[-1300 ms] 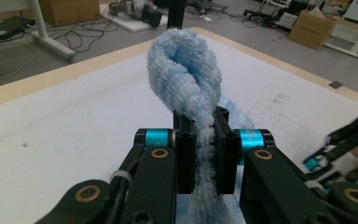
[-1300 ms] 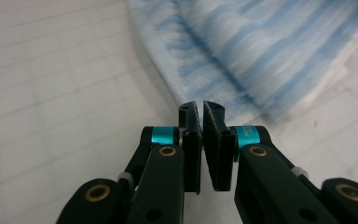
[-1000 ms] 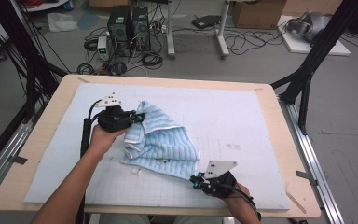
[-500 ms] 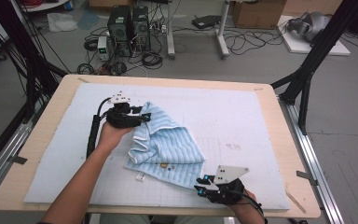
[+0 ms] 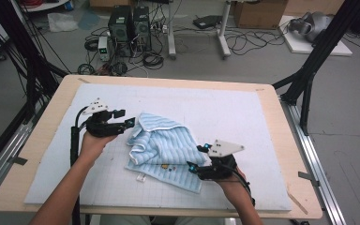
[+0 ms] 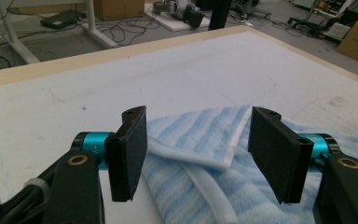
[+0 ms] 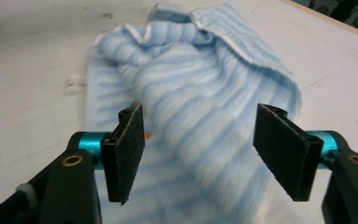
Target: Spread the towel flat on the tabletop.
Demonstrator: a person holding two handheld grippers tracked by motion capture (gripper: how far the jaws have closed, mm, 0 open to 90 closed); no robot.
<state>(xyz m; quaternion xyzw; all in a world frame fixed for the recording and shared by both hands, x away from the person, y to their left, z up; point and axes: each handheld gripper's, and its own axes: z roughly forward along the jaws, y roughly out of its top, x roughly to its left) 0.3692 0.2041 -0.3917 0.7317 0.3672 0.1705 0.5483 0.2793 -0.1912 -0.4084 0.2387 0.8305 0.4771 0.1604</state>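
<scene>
Towel (image 5: 166, 150) lies crumpled, long axis running diagonally

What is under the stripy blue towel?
The towel lies crumpled on the white mat that covers the wooden table. Its folds hide anything tucked underneath.

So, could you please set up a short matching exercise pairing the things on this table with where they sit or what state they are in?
Things:
1. blue-and-white striped towel
2. left gripper
3. right gripper
4. white padded mat

States:
A. covers the wooden tabletop
B. jaws open at the towel's far left edge
C. lies crumpled and folded over
D. jaws open at the towel's near right corner

Pairs: 1-C, 2-B, 3-D, 4-A
</scene>
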